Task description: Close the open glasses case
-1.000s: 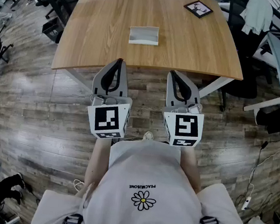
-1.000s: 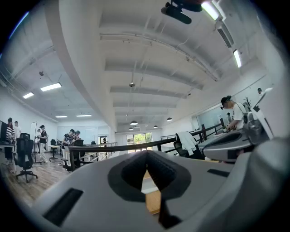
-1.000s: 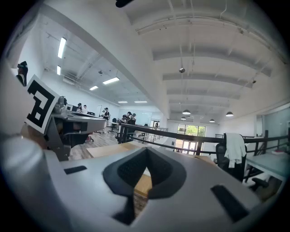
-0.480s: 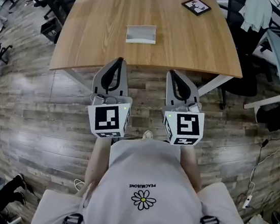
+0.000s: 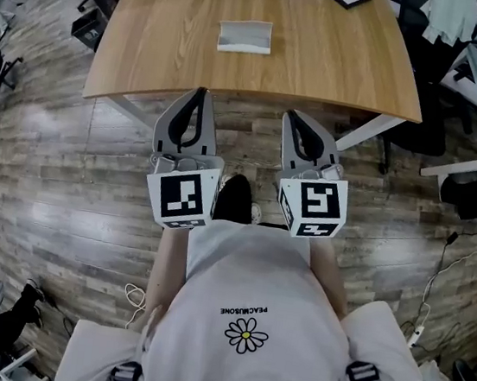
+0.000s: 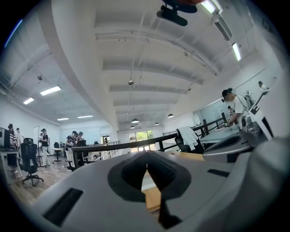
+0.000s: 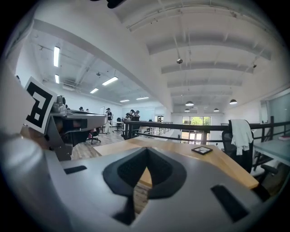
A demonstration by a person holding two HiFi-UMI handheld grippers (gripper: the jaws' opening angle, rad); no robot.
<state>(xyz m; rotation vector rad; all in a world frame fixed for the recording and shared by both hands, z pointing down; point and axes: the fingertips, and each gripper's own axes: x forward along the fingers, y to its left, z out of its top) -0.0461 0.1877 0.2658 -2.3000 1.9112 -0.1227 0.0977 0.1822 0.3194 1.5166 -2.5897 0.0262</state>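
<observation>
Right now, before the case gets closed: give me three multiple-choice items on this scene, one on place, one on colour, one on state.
1. Where is the glasses case? A on the table; B under the table; C held in the air.
2. Case colour? A red; B grey; C green.
3. Jaws of the left gripper and right gripper? A both apart; B one on the case; C both together, empty.

Answers: 1 A, it lies on the table, far from both grippers. 2 B, pale grey against the wood. 3 C, each gripper view shows the pads meeting with nothing between.
</observation>
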